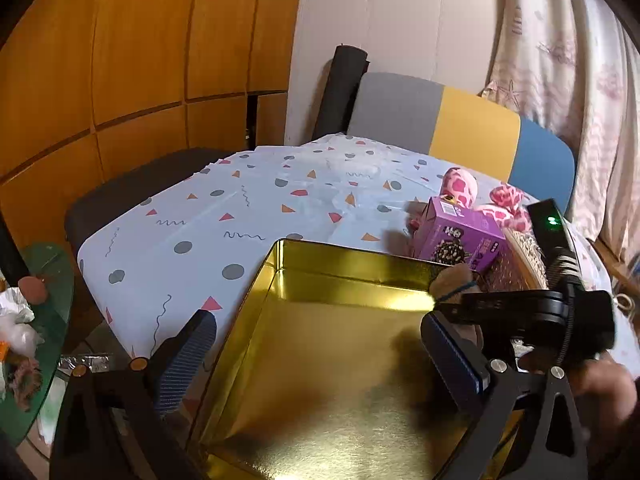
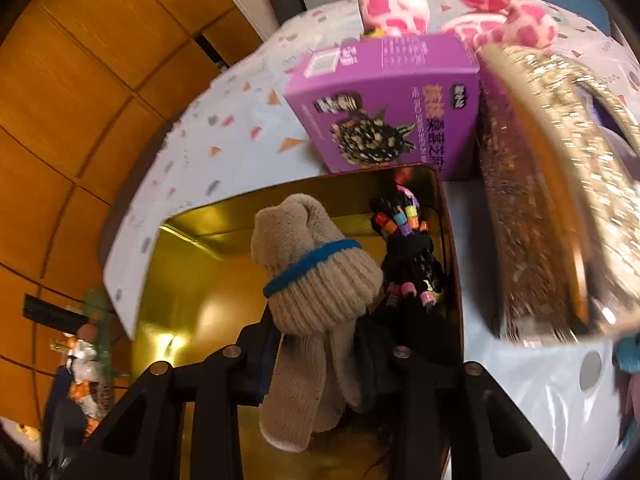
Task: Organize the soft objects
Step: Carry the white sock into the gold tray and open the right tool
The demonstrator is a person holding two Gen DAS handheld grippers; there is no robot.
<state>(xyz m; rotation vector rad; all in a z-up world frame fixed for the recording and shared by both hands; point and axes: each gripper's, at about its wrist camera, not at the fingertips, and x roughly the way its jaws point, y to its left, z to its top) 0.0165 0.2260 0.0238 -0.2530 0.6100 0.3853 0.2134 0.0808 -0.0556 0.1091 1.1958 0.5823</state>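
Observation:
A gold tin box (image 1: 328, 360) stands open on the patterned tablecloth, and it also shows in the right wrist view (image 2: 192, 280). My right gripper (image 2: 316, 344) is shut on a beige knit glove with a blue band (image 2: 316, 276) and holds it over the tin's right side; the glove also peeks out in the left wrist view (image 1: 454, 280). A black glove with coloured beads (image 2: 408, 248) lies in the tin's far right corner. My left gripper (image 1: 320, 348) is open and empty, its fingers straddling the tin's left wall. A pink spotted plush (image 1: 464, 186) lies behind.
A purple snack box (image 1: 460, 236) stands just beyond the tin (image 2: 384, 104). A glittery round container (image 2: 552, 208) sits to its right. A multicoloured chair back (image 1: 472, 128) and curtain stand behind the table. A green glass side table (image 1: 52, 280) holding clutter is at left.

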